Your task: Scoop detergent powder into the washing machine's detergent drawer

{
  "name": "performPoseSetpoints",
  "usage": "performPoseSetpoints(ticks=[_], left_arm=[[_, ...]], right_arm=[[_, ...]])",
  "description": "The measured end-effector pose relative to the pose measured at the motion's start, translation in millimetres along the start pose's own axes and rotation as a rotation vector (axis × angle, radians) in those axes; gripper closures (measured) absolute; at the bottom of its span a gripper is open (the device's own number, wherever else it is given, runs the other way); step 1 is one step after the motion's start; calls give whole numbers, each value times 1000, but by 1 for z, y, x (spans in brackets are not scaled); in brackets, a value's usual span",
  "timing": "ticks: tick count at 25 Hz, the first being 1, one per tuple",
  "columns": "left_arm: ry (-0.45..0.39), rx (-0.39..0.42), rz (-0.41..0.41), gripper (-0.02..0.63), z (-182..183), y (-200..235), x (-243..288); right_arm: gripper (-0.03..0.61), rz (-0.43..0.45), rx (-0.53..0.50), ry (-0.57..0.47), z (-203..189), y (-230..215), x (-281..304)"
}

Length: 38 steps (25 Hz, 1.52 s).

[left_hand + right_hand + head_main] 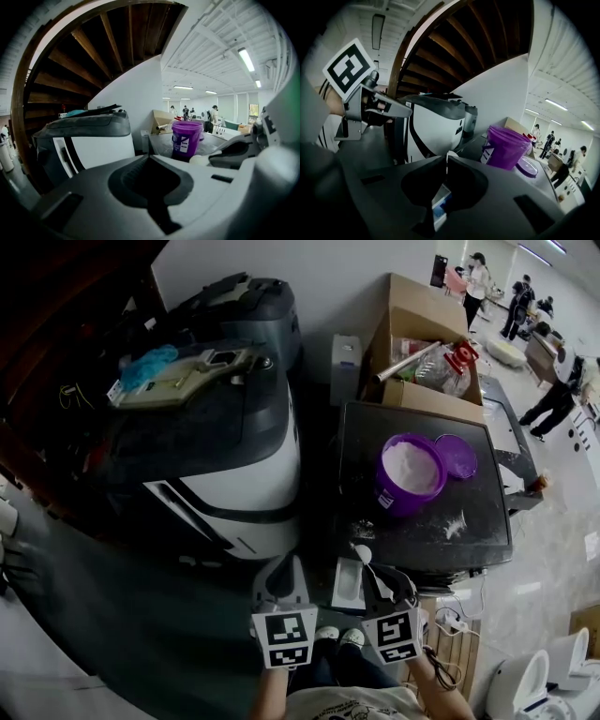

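The tub [410,474] & lid [457,455] are seen in purple, w/ a white label on the tub & white powder [410,465] inside; the table [375,442] is black, streaked w/ white dust. The washer [248,488] is done in white w/ black stripes under a dark grey top, the drawer [439,206] in white & blue, the scoop [362,552] in white. B/w square markers are carried on the grey left gripper [286,568] & right gripper [377,576]; a teal cloth [148,365] & brown box [412,306] are also noted.
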State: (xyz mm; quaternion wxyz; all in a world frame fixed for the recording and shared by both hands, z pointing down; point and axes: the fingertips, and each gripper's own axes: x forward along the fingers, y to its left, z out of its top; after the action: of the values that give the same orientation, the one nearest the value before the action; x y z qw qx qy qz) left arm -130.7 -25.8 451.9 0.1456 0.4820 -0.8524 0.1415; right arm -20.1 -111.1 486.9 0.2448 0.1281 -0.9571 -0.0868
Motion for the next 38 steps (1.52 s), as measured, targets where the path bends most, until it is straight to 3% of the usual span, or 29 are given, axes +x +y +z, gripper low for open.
performPoseSetpoints(ticks=[15,38], left_arm=[[-121,34,-7,612,58,-5,-5],[-250,60,21,612,112,4,-25]], right_arm=[[558,-113,119,-191,74,-44,-30],[558,-231,210,-366,133,-92,-68]])
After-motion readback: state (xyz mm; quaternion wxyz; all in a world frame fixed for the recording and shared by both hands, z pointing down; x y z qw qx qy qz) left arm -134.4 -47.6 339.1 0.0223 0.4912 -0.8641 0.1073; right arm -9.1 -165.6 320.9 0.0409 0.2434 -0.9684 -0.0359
